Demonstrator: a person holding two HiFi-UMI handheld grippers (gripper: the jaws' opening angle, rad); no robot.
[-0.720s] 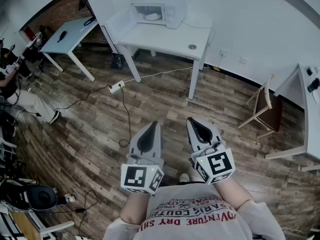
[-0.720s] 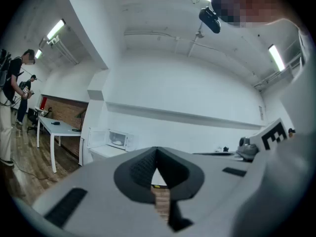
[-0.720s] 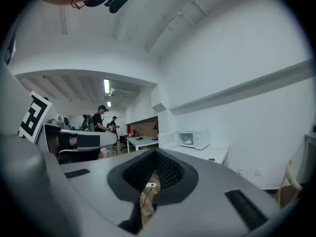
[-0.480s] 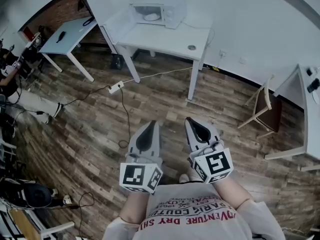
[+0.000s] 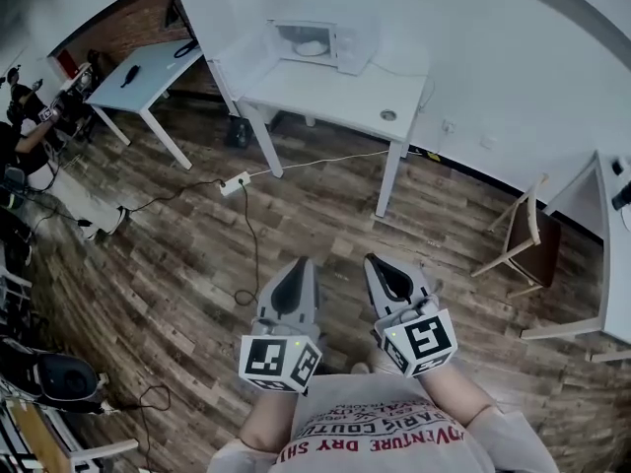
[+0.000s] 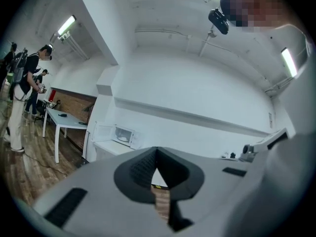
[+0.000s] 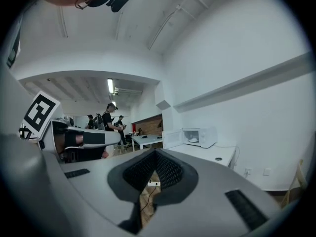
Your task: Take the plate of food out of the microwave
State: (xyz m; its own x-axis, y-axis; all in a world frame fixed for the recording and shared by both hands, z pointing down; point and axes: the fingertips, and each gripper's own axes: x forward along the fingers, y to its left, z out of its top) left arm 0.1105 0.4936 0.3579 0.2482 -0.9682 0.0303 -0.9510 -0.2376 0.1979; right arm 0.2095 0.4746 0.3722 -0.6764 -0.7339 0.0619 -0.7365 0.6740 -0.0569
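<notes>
A white microwave point(image 5: 330, 37) stands with its door point(image 5: 242, 55) swung open at the back of a white table point(image 5: 335, 87), far ahead of me. Inside it lies a white plate of food point(image 5: 310, 47). Both grippers hang close to my body over the wooden floor, well short of the table. The left gripper point(image 5: 299, 262) is shut and holds nothing; the right gripper point(image 5: 378, 259) is shut and holds nothing. The left gripper view shows the microwave point(image 6: 126, 135) small and distant beyond the left gripper point(image 6: 157, 151). In the right gripper view the microwave point(image 7: 198, 137) is likewise distant past the right gripper point(image 7: 155, 152).
A power strip point(image 5: 235, 182) and its cables trail across the floor between me and the table. A second white table point(image 5: 138, 67) stands at the left, a wooden chair point(image 5: 518, 220) at the right. A small round object point(image 5: 389, 115) sits on the microwave table. People stand at the far left.
The table and microwave sit slightly lower and larger in the head view, as the viewpoint has shifted towards them. Both grippers stay shut and close together.
</notes>
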